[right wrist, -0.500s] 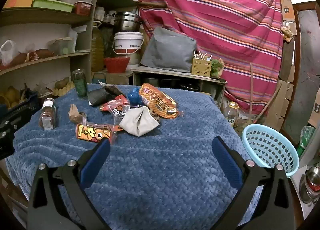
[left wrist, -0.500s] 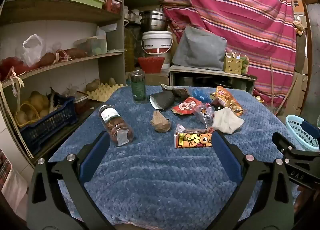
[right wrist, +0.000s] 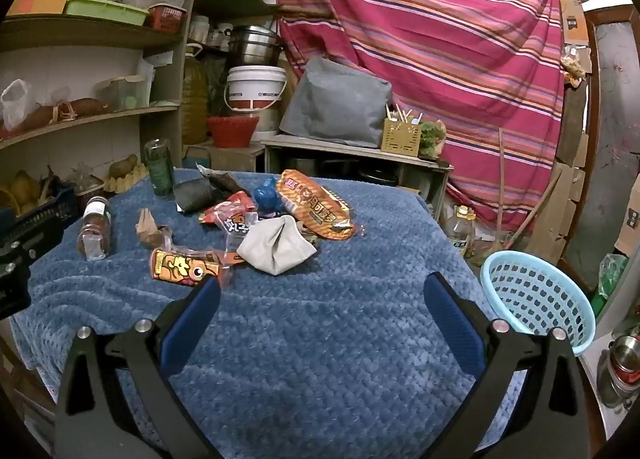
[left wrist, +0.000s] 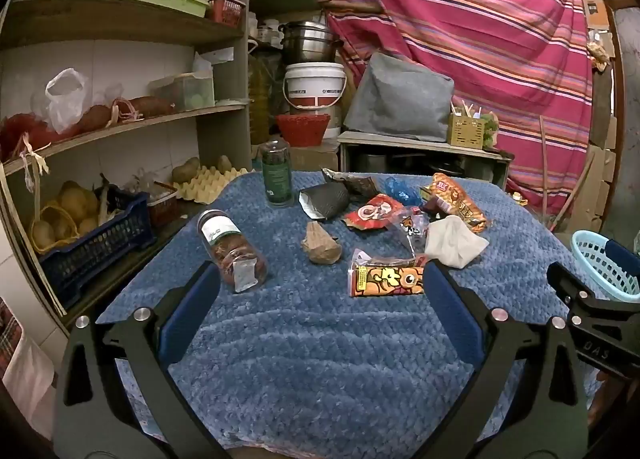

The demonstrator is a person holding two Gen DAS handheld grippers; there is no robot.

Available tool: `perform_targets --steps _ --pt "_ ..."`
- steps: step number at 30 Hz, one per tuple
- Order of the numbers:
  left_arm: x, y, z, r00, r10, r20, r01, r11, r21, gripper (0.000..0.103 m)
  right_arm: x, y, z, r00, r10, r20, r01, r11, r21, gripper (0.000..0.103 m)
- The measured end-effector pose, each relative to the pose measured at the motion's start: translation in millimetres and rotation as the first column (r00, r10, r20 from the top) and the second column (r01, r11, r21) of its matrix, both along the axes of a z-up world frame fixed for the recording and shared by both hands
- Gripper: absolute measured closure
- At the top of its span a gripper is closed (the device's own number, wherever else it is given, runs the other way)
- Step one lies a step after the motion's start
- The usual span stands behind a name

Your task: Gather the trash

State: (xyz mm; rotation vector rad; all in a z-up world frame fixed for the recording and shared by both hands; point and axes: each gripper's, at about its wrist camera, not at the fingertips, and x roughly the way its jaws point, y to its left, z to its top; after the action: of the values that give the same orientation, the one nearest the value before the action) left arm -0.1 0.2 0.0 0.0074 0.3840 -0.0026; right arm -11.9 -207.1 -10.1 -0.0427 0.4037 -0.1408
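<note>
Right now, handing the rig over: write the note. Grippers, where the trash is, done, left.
Left gripper: open, empty, over the blue blanket.
Right gripper: open, empty, over the same blanket.
Trash in one cluster mid-table: orange cartoon wrapper nearest, white crumpled paper, orange striped snack bag, red wrapper, brown paper wad.
Light blue basket off the table's right edge; contents not visible.
Done: nothing visibly collected.
Left: every piece.
</note>
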Motion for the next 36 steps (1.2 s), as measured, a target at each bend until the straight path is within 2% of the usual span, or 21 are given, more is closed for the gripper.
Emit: perform_targets --steps 36 --pt "0.4 0.6 -0.1 1.000 0.001 0.005 -0.001 1.000 -0.003 0.005 -3.6 -0.2 2.3 1.000 0.002 0.003 -0.002 1.000 -0.012 0.004"
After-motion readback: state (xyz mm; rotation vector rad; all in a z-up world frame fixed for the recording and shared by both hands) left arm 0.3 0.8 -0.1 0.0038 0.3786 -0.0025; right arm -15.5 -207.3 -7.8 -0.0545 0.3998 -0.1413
